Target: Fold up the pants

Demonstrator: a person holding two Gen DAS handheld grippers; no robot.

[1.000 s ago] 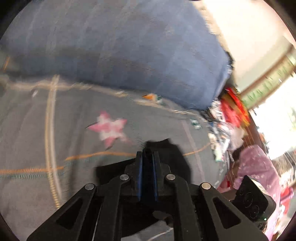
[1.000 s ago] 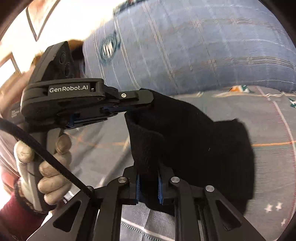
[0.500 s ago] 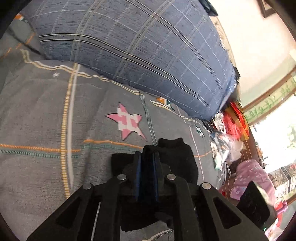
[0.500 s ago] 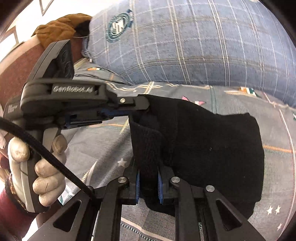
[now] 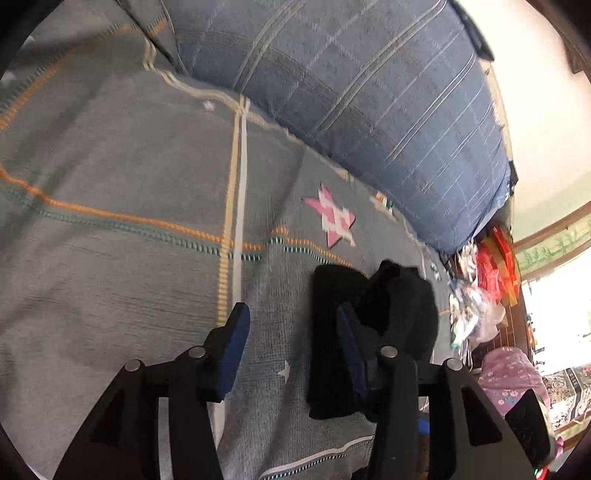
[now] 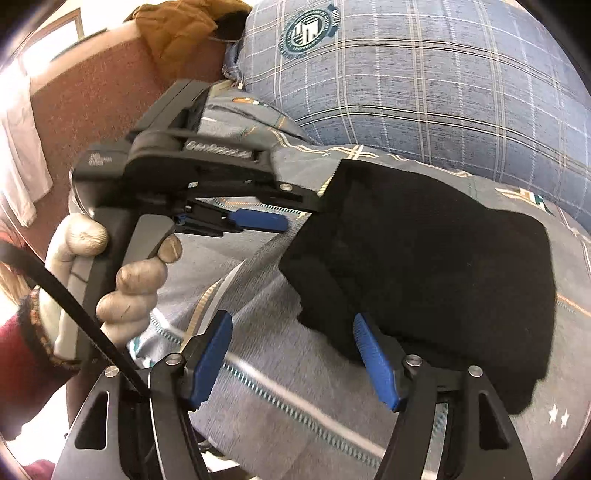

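The black pants lie folded into a flat bundle on the grey bedspread. My right gripper is just in front of their near left corner; its jaws are opening, nothing is pressed between the blue pads, and the right finger overlaps the cloth's edge. My left gripper, held by a gloved hand, is at the bundle's far left corner. In the left wrist view the left gripper is also opening. The pants lie by its right finger, and no pad presses on them.
A large blue plaid pillow lies behind the pants along the bed's far side. The bedspread carries a pink star. Bright clutter and a pink floral bundle sit beyond the bed's right edge. A brown cloth hangs on the reddish headboard.
Both grippers were shut on the black pants and have now let go, jaws spread. The pants have dropped flat onto the bedspread, and both grippers have shifted to their left edge.
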